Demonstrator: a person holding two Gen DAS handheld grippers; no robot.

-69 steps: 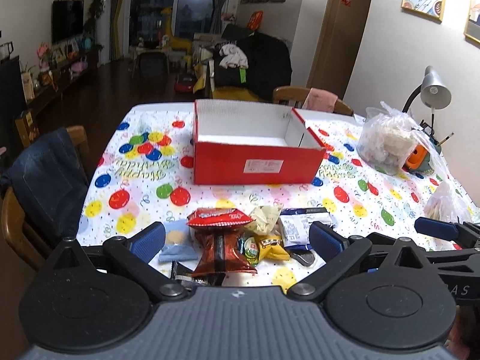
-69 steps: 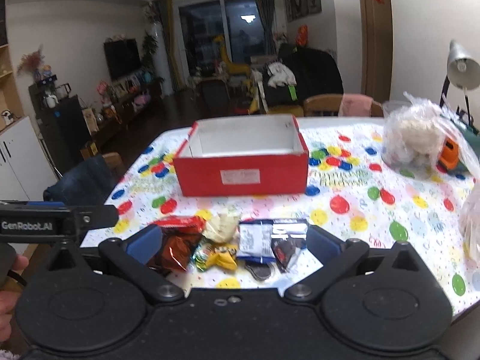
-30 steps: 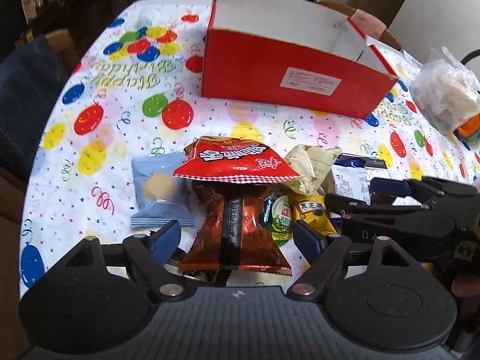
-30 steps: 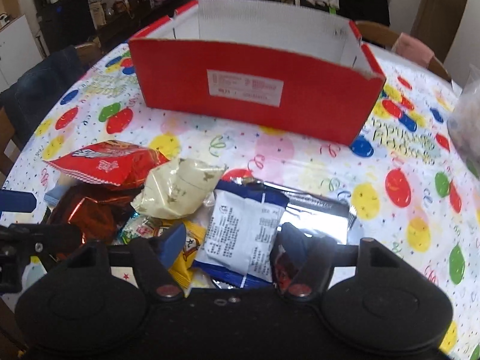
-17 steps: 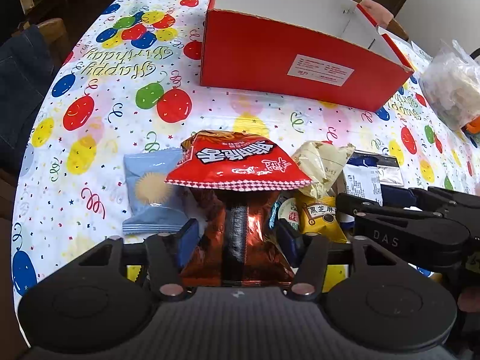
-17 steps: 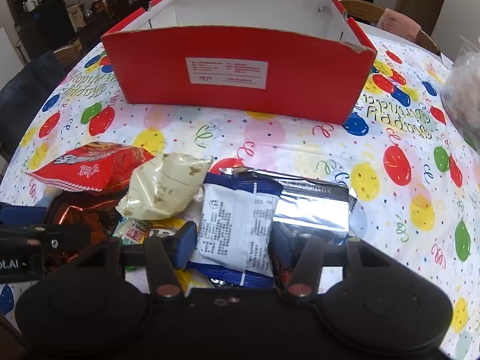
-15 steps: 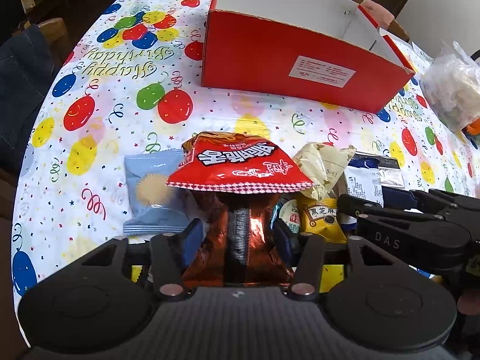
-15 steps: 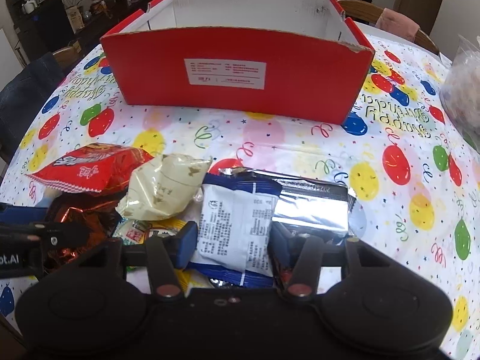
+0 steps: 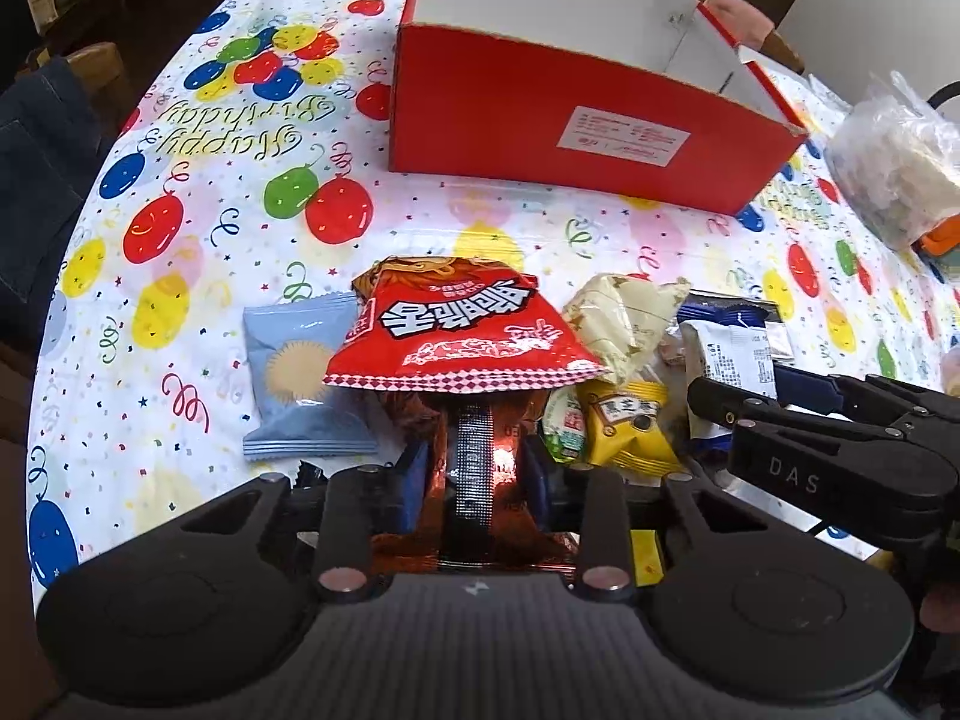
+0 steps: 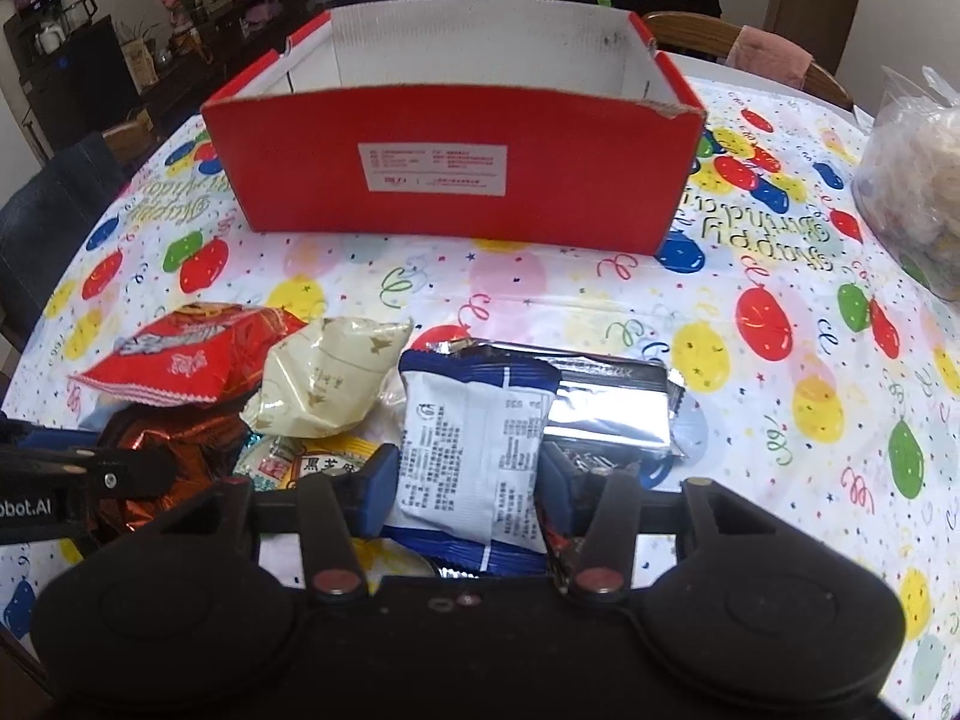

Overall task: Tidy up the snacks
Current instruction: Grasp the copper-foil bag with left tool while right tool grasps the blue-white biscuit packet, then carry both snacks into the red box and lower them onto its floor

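Note:
A pile of snacks lies on the balloon tablecloth in front of an open red box [image 9: 576, 102] [image 10: 456, 174]. My left gripper [image 9: 477, 471] is shut on a shiny brown-red foil packet [image 9: 474, 480], with a red chip bag [image 9: 462, 330] lying over its far end. My right gripper [image 10: 468, 480] is shut on a blue-and-white packet [image 10: 474, 444], next to a silver foil packet [image 10: 612, 408]. A cream packet [image 10: 336, 384], a yellow packet [image 9: 627, 426] and a light blue packet [image 9: 300, 372] lie in the pile.
A clear plastic bag of white food [image 9: 894, 168] [image 10: 912, 180] stands at the right of the table. A chair with a dark jacket [image 9: 30, 180] is at the left edge. A chair with a pink cloth [image 10: 774, 54] stands behind the box.
Both grippers came down to the pile and closed: the left on the brown-red foil packet, the right on the blue-and-white packet. Both views moved closer to the snacks.

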